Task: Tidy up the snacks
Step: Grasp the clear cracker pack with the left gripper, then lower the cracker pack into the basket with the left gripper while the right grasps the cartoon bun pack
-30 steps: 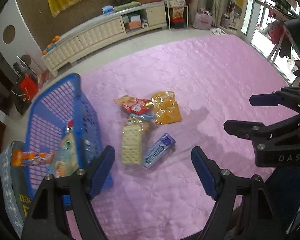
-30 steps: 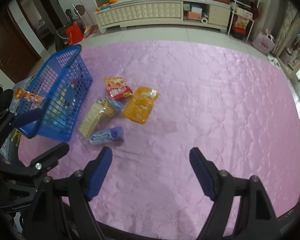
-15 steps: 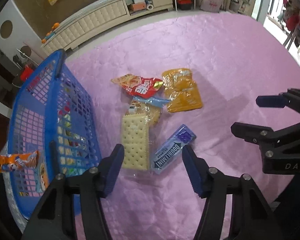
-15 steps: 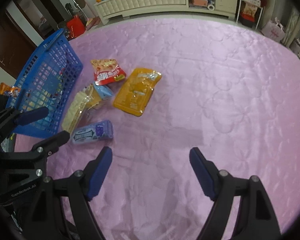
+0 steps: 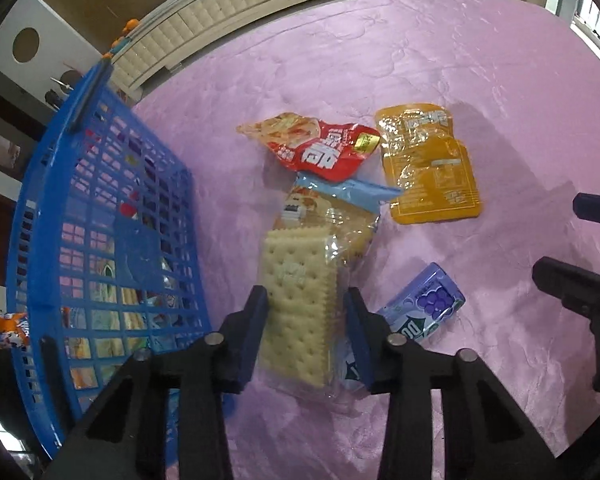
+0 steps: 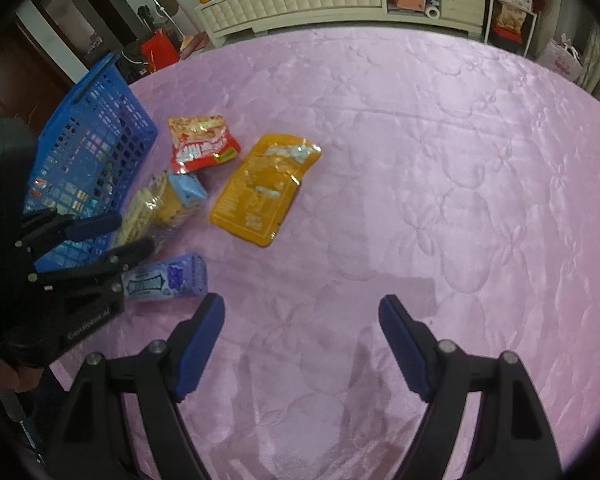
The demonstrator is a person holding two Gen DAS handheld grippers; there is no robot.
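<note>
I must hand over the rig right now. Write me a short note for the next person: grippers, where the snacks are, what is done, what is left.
Left gripper: jaws either side of the cracker pack; whether they grip it cannot be told.
Right gripper: open, empty, above the bare pink cloth.
Blue basket, on the left, already holds some snacks.
On the cloth beside it: cracker pack, red bag, light blue pack, orange pouch, purple gum box.
Left to do: move these five into the basket, crackers first.
</note>
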